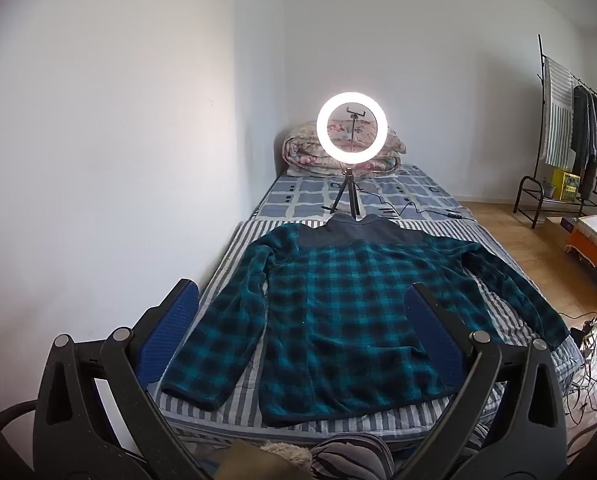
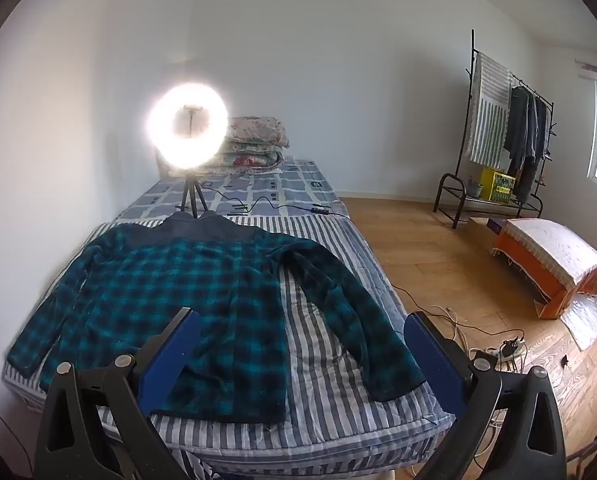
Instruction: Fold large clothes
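**Jacket spread flat, both jaws wide above the near hem**

My left gripper [image 1: 302, 308] and right gripper [image 2: 302, 332] hang with jaws wide, holding nothing. The plaid fleece jacket [image 1: 350, 312] lies spread on the striped bed [image 2: 326, 364], collar far, hem near, just beyond my fingertips.

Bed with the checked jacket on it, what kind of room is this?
Most likely a bedroom. The bed carries a folded quilt at its far end, and a clothes rack with hanging clothes stands by the wall. The checked jacket lies spread flat.
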Available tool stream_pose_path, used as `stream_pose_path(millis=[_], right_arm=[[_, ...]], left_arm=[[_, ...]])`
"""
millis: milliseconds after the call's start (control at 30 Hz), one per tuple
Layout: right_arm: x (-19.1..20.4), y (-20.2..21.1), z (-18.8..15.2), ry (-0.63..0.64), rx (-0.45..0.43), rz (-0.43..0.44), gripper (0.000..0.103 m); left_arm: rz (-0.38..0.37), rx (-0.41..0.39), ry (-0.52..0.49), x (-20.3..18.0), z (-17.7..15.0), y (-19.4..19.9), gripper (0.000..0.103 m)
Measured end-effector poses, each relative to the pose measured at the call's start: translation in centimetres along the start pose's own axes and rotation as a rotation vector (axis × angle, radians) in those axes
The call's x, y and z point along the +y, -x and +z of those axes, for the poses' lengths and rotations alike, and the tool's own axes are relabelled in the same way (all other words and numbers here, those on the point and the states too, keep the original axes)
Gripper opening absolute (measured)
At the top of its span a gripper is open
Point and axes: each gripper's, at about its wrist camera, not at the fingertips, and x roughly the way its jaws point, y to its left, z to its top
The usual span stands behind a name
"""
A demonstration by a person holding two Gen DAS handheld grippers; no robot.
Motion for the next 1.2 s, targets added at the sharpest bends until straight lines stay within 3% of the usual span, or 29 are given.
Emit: stream_pose_path(millis=[300,1200], right_arm=[[-0.3,0.7,0.1,0.003,-0.039,-0.006,0.103],[0.1,1.0,0.6,0.019,-0.027,-0.02,0.103]], left_arm=[[0.014,-0.032,0.016,0.9,0.5,1.1,0.103],[0.011,-0.04,0.019,0.7,1.0,1.3,0.103]])
